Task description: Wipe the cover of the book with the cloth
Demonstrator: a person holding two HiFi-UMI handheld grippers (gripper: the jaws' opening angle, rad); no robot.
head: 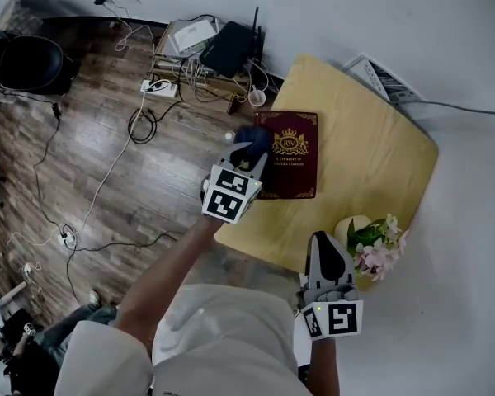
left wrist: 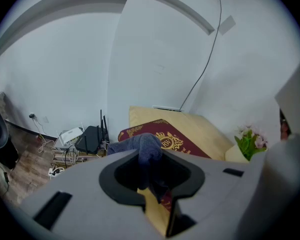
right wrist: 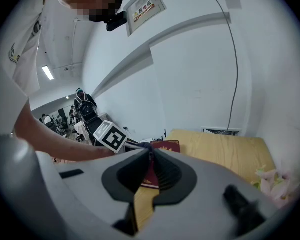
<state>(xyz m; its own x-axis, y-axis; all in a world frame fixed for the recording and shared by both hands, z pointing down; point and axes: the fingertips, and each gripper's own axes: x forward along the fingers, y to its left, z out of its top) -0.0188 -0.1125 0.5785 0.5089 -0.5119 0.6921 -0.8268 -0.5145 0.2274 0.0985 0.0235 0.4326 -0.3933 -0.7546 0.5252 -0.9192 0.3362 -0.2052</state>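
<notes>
Left gripper is pinching the blue cloth, with the maroon book right ahead of it. Right gripper has its jaws pressed together on nothing.

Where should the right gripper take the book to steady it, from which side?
Probably its near short edge. The book lies flat, cover up, so nothing stands up to pinch from above. The left gripper holds the cloth at its far left corner; the near edge is free. The right gripper, shut, should open and come in low from the person's side.
</notes>
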